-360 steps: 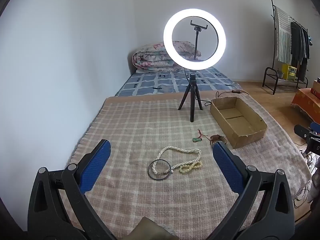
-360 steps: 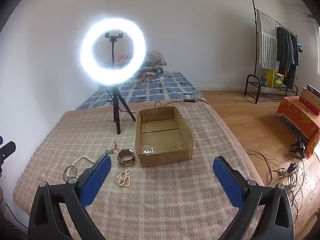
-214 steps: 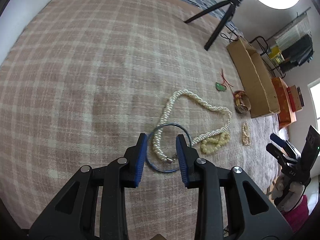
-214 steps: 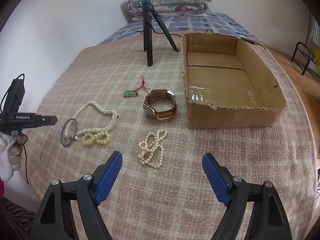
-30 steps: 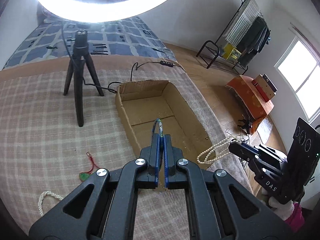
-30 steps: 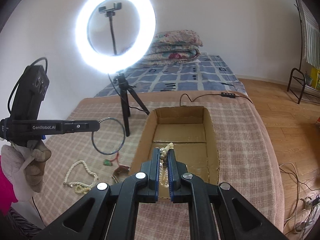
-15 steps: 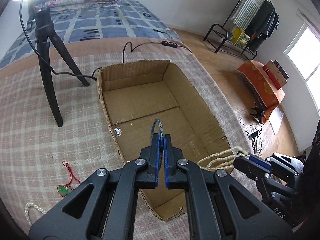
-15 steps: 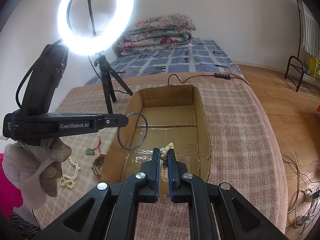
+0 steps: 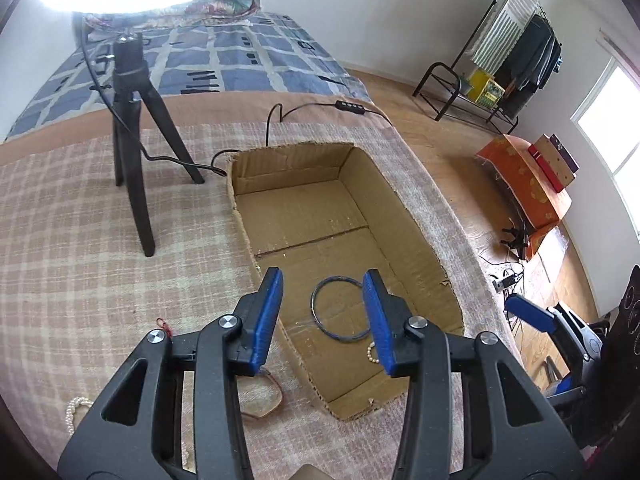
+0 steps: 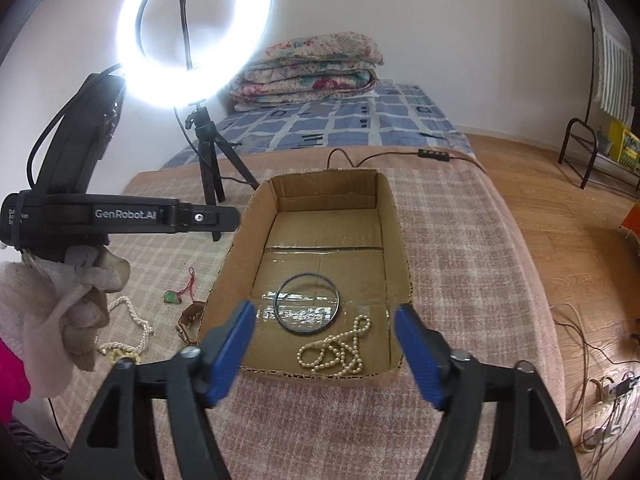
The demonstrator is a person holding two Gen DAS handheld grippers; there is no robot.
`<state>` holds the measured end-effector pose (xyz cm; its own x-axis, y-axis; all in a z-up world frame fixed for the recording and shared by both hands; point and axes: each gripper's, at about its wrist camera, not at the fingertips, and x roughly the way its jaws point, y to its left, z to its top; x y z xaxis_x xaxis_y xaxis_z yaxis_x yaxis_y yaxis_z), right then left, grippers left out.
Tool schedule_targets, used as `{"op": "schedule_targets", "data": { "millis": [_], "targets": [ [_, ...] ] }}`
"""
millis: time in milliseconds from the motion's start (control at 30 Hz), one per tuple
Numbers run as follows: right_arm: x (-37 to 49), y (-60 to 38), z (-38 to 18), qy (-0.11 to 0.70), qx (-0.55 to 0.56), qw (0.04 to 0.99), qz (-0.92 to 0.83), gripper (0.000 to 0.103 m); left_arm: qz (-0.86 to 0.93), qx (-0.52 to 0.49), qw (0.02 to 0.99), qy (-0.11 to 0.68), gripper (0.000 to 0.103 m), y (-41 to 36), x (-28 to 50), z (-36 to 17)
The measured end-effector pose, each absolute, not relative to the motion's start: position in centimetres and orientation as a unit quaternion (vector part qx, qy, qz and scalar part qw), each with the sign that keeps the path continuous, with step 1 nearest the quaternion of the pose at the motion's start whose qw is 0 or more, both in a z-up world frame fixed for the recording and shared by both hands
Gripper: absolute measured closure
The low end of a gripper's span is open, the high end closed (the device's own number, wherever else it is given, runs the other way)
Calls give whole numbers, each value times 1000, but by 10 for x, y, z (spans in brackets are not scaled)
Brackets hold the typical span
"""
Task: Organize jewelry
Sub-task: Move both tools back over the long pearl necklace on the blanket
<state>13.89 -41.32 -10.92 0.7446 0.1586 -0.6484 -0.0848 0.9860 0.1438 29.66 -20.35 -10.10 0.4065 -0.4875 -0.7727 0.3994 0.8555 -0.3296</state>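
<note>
Jewelry half sorted: pearl strand (image 10: 334,351) and dark bangle (image 10: 307,304) lie in near end of cardboard box (image 10: 394,208), touching. My right gripper (image 10: 324,346) hovers over them, jaws wide, empty. My left gripper (image 9: 322,318) likewise spread, holding nothing. Remaining pieces lie left of box on plaid blanket (image 10: 460,240): watch (image 10: 188,318) against box wall, green pendant (image 10: 172,297) beyond, pearl necklace (image 10: 128,326) furthest left. Left hand nearer; next reach looks leftward.

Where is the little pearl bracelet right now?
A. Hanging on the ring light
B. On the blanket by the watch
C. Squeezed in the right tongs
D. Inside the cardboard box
D. The pearl bracelet lies on the floor of the cardboard box, beside the dark ring bangle, and the right tongs are open and empty above it.
</note>
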Motion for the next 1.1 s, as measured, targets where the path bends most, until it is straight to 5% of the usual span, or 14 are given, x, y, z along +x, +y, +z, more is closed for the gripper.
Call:
{"op": "schedule_targets", "data": {
  "millis": [233,533,1100],
  "targets": [
    [118,-406,-85,312,44,948,35,0,-261,-39,851,453,61,-164,272,-73],
    [100,-369,-70,288,0,956,48,0,-223,3,875,429,61,-84,231,-59],
    [86,-291,-87,314,-48,939,133,4,-140,-33,856,496,61,42,194,-110]
  ]
}}
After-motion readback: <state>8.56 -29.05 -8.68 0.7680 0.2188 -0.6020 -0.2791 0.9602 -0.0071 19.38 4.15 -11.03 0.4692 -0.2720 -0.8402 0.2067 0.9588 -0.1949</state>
